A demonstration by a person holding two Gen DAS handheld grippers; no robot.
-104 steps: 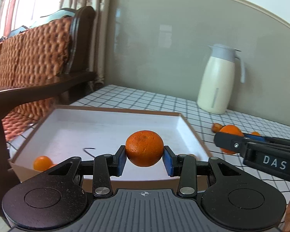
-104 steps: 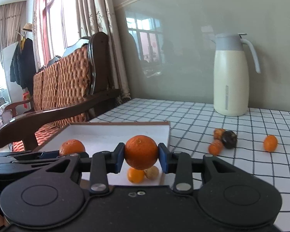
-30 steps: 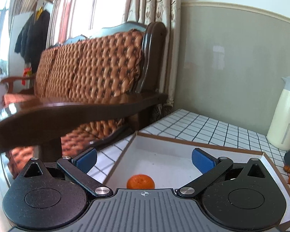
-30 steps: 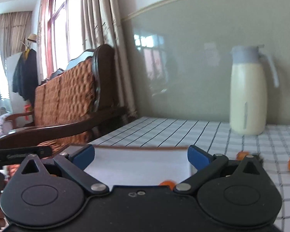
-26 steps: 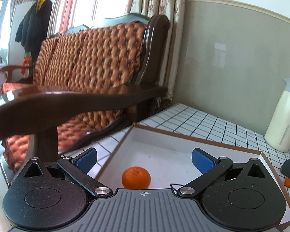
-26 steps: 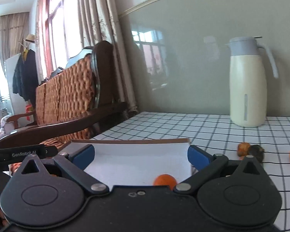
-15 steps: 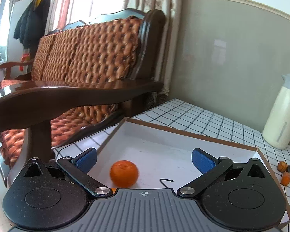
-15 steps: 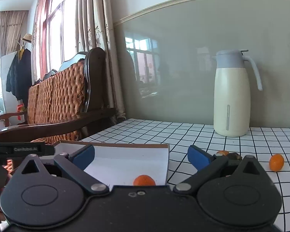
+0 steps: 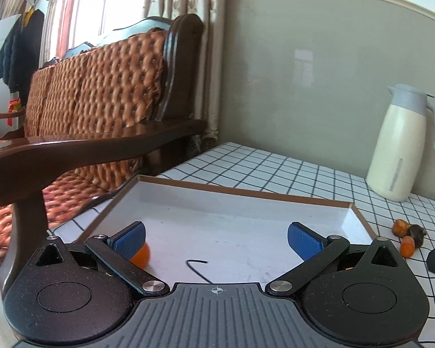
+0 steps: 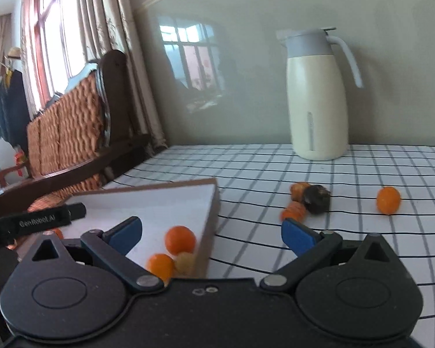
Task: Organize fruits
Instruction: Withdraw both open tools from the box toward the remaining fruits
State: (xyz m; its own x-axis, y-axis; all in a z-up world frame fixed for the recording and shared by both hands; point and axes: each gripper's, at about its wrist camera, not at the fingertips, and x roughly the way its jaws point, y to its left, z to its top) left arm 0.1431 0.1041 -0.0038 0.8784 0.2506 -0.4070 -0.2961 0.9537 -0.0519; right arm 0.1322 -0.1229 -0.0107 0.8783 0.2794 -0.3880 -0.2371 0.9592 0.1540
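My left gripper (image 9: 216, 239) hangs open over the near edge of the white cardboard tray (image 9: 246, 195). An orange (image 9: 140, 256) lies in the tray, half hidden behind the left blue pad. My right gripper (image 10: 211, 233) is open above the tray's right wall (image 10: 210, 226). In that corner of the tray sit two oranges (image 10: 179, 239) (image 10: 159, 265) and a pale yellowish fruit (image 10: 185, 261). On the checked cloth to the right lie small orange fruits (image 10: 300, 190) (image 10: 294, 210), a dark fruit (image 10: 317, 198) and a lone orange (image 10: 388, 200).
A cream thermos jug (image 10: 316, 95) stands at the back of the table by the wall. A wooden sofa with woven cushions (image 9: 95, 92) and its armrest (image 9: 87, 148) borders the table on the left. The left gripper's black bar (image 10: 34, 220) reaches over the tray.
Both grippers have let go of their oranges, which now lie in the tray. The right gripper has swung right toward the loose fruits; the left one has drawn back a little.
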